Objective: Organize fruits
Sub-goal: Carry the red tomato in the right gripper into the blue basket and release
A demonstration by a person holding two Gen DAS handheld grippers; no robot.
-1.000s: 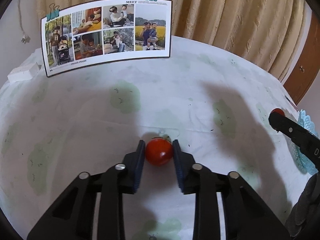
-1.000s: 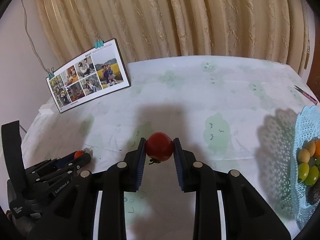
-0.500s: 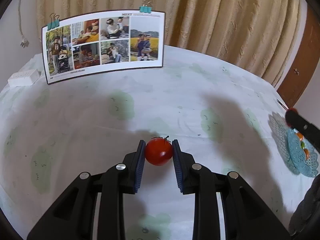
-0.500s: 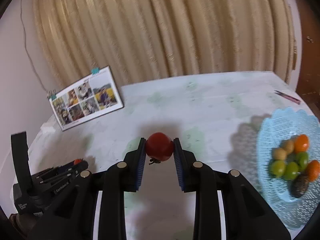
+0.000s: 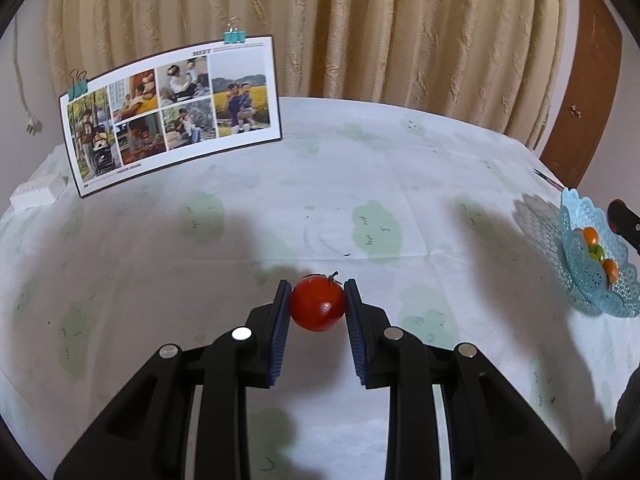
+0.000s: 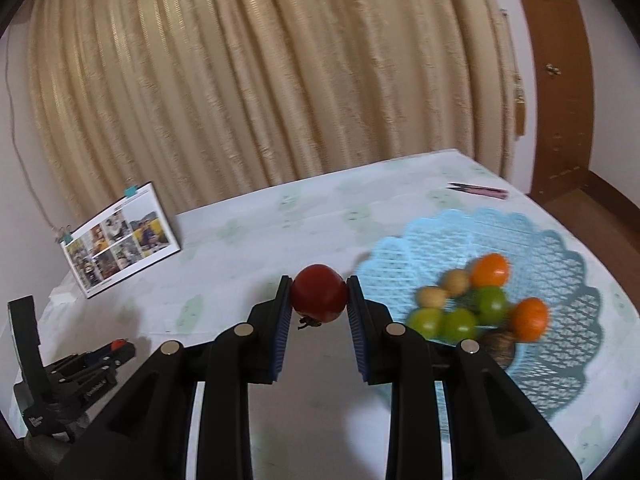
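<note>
My left gripper (image 5: 317, 304) is shut on a red tomato (image 5: 317, 302), stem up, held just above the white tablecloth. My right gripper (image 6: 319, 300) is shut on a second red tomato (image 6: 319, 297), stem down, held in the air left of a light blue lattice basket (image 6: 560, 360). The basket holds several small fruits: green ones (image 6: 460, 322), orange ones (image 6: 490, 270) and tan ones (image 6: 432, 296). The basket also shows at the far right of the left wrist view (image 5: 588, 272). The left gripper shows at the lower left of the right wrist view (image 6: 100, 360).
A photo board (image 5: 172, 116) with clips stands at the back left of the table. A white power strip (image 5: 38, 191) lies beside it. A pink tool (image 6: 478, 191) lies behind the basket. A beige curtain and a brown door (image 6: 560, 80) stand behind the table.
My right gripper has risen and swung right with its tomato, bringing the basket into full view. My left gripper has lifted its tomato off the cloth and pulled back a little.
</note>
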